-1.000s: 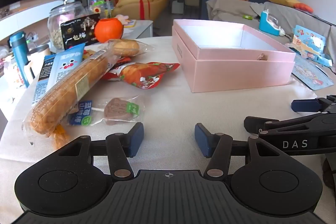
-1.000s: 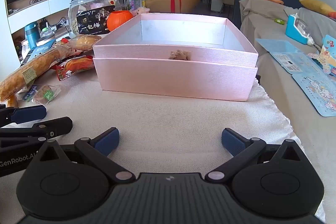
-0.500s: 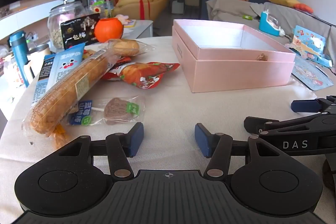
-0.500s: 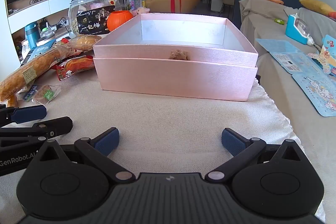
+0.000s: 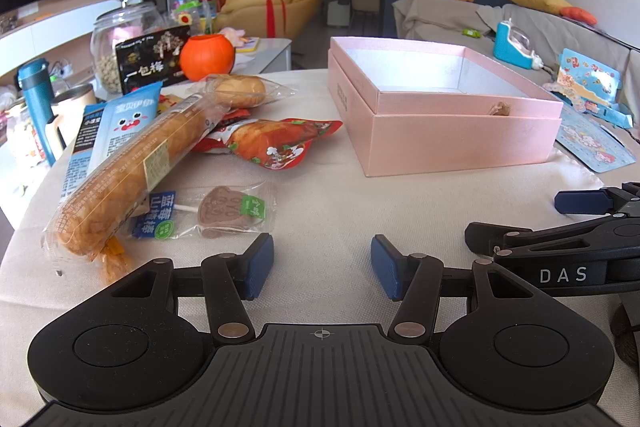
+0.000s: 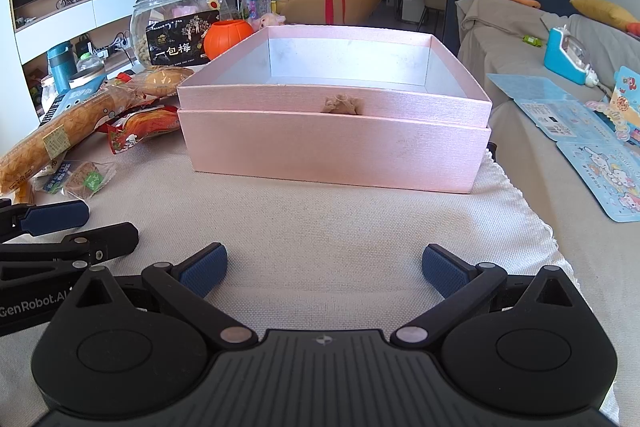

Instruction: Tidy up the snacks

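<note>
I have my left gripper [image 5: 322, 264] low over the beige cloth-covered table [image 5: 328, 195], jaws parted with nothing between them. Just ahead and to its left lies the clear-wrapped brown lollipop [image 5: 226, 213], beside the long wrapped bread stick [image 5: 132, 167] and the red snack pouch [image 5: 276, 141]. My right gripper [image 6: 323, 269] is also spread wide and empty; the open pink cardboard box [image 6: 334, 151] sits straight ahead of it, nothing inside that I can see.

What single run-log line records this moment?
left gripper: open, empty | right gripper: open, empty | pink box: empty | snacks: piled left of box, lollipop nearest
</note>
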The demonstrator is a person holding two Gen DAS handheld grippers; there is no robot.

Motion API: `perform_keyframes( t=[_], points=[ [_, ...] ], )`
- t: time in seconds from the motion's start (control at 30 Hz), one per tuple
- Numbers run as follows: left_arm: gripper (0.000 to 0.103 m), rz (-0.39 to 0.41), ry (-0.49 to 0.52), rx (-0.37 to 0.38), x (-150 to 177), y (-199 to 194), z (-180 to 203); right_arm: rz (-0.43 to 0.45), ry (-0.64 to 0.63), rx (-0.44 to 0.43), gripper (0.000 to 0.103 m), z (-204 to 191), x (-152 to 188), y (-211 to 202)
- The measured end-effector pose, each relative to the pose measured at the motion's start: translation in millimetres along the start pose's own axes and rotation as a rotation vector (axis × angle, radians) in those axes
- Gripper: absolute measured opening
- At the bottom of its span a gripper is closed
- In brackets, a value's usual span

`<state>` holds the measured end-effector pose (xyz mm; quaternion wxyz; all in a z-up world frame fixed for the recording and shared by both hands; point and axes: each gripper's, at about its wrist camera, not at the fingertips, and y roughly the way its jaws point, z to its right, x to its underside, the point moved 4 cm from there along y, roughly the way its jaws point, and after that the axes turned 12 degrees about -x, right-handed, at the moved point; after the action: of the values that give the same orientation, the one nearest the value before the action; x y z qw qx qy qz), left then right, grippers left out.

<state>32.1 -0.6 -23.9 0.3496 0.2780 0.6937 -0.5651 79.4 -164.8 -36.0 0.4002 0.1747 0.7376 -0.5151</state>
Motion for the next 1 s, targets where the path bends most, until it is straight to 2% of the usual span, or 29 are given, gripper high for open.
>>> perform_keyframes(
  t=[1.0],
  points=[
    [0.059, 0.0, 0.0, 0.0, 0.1, -0.1, 0.0, 0.0, -0.001, 0.001, 0.103, -1.9, -0.7, 1.4]
  ],
)
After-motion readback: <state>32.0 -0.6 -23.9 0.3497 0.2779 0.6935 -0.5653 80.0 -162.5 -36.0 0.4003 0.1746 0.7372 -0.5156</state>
